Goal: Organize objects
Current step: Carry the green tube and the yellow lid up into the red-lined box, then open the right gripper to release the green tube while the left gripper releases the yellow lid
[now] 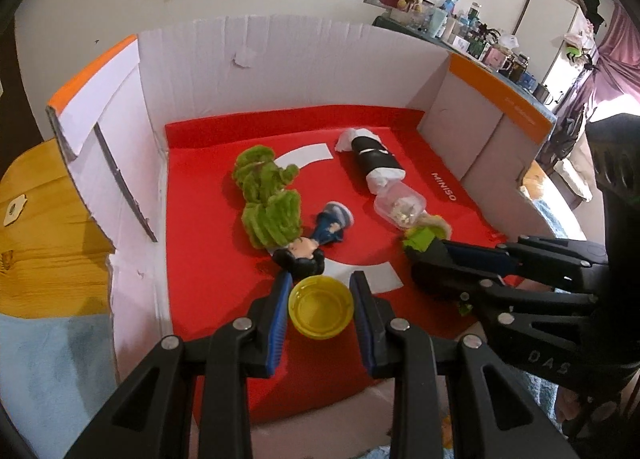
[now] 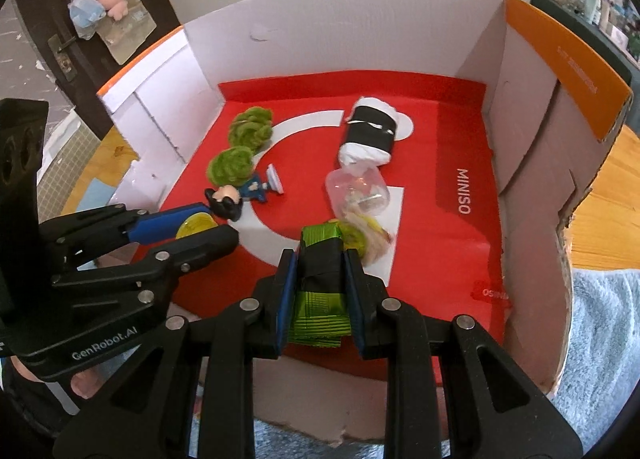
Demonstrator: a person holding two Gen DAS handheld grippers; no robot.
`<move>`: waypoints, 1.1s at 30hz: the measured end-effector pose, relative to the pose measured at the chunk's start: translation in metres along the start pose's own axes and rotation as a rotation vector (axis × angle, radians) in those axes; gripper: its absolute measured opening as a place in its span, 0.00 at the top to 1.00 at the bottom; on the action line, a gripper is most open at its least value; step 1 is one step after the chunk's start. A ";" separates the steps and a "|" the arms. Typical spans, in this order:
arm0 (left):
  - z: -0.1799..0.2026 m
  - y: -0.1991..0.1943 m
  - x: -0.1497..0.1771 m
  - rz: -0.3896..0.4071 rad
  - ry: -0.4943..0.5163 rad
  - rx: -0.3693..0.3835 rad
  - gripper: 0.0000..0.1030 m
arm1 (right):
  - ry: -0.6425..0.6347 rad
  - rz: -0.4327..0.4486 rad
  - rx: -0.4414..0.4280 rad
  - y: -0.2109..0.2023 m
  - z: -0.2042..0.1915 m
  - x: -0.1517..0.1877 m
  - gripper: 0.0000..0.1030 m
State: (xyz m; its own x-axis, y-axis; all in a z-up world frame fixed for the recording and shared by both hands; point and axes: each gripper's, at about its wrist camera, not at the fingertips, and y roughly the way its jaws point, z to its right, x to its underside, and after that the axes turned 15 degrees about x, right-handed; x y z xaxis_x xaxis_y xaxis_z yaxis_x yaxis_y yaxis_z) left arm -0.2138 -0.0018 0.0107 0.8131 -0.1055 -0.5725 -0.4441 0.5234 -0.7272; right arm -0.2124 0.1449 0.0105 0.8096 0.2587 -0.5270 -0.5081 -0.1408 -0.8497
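In the left wrist view, the left gripper (image 1: 321,311) is sitting nearest, at six o'clock, its blue-padded fingers closing around a small yellow dish (image 1: 321,311); the pads look to be touching its rim, so I judge it clamped, though whether the dish is lifted or resting on the red liner (image 1: 200,259) I cannot tell. At four o'clock the right gripper (image 1: 416,255) is reaching in from the side. The right wrist view is showing it clamped on a green foil block (image 2: 320,299) bound with black tape, held low over the front of the box. Just beyond that block, a pale tasselled bundle (image 2: 368,239) is lying on the liner, and past it, toward twelve o'clock, a clear plastic capsule (image 2: 358,195) is resting on its side, touching a white roll with a black band (image 2: 370,133). Toward eleven o'clock a small figurine (image 2: 240,195) is lying flat near the dish, with two green fuzzy tufts (image 2: 240,147) beside it. All of this is sitting inside the cardboard box (image 2: 568,83), which is walling the scene on three sides. Judging by this, several items are already lying in the box, and both held pieces are waiting to be set down or sorted; the task looks partway along.
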 end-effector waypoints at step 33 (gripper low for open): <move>-0.008 0.010 -0.015 0.008 -0.014 -0.006 0.69 | 0.044 0.026 0.052 0.007 0.009 -0.012 0.78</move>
State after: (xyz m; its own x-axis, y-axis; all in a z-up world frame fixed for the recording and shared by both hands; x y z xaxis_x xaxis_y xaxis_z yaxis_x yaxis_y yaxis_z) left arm -0.2335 -0.0021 0.0089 0.8148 -0.0896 -0.5727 -0.4527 0.5187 -0.7253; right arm -0.2280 0.1494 0.0110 0.8074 0.2133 -0.5501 -0.5428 -0.0969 -0.8342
